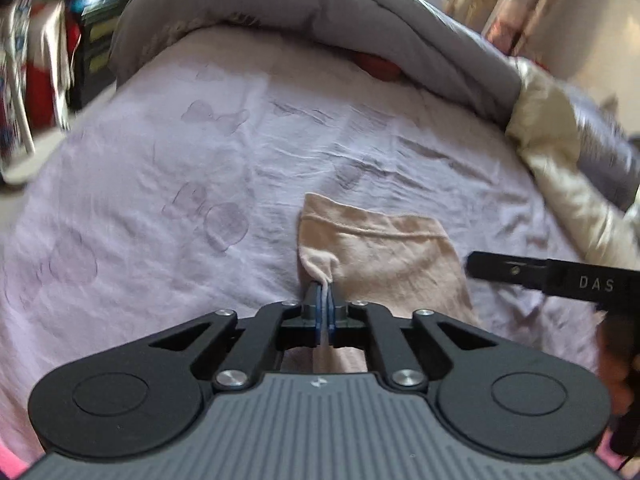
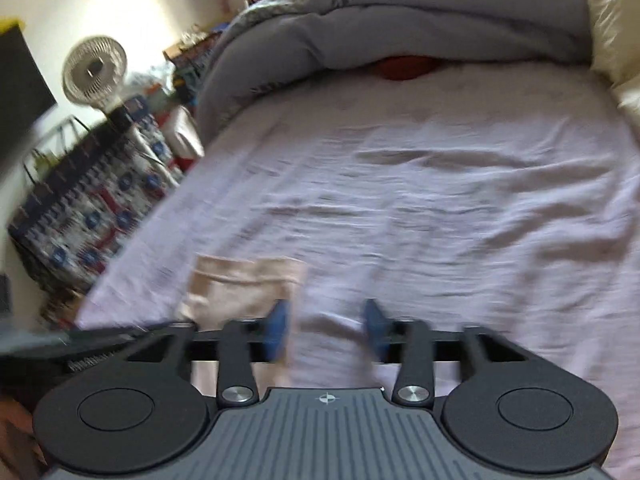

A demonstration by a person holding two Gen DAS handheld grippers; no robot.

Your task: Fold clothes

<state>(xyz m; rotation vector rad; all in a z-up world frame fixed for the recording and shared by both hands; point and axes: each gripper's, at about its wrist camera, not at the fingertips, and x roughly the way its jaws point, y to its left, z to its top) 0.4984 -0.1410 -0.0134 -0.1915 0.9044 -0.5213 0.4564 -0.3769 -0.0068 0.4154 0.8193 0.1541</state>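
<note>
A small beige garment (image 1: 384,248) lies folded on the pale lilac bed sheet (image 1: 160,168). My left gripper (image 1: 325,300) is shut on a pinched-up edge of it at its near left side; the cloth runs down between the blue pads. In the right wrist view the same beige garment (image 2: 240,284) lies to the left, and my right gripper (image 2: 326,320) stands open over bare sheet at its right edge, nothing between its blue fingers (image 2: 278,320). A black part of the right gripper (image 1: 540,276) shows at the right of the left wrist view.
A rolled grey duvet (image 1: 320,12) lies across the far end of the bed, a cream pillow (image 1: 560,140) at the right. A red item (image 2: 404,66) peeks from under the duvet. A white fan (image 2: 94,72) and a patterned bag (image 2: 92,216) stand off the left bedside.
</note>
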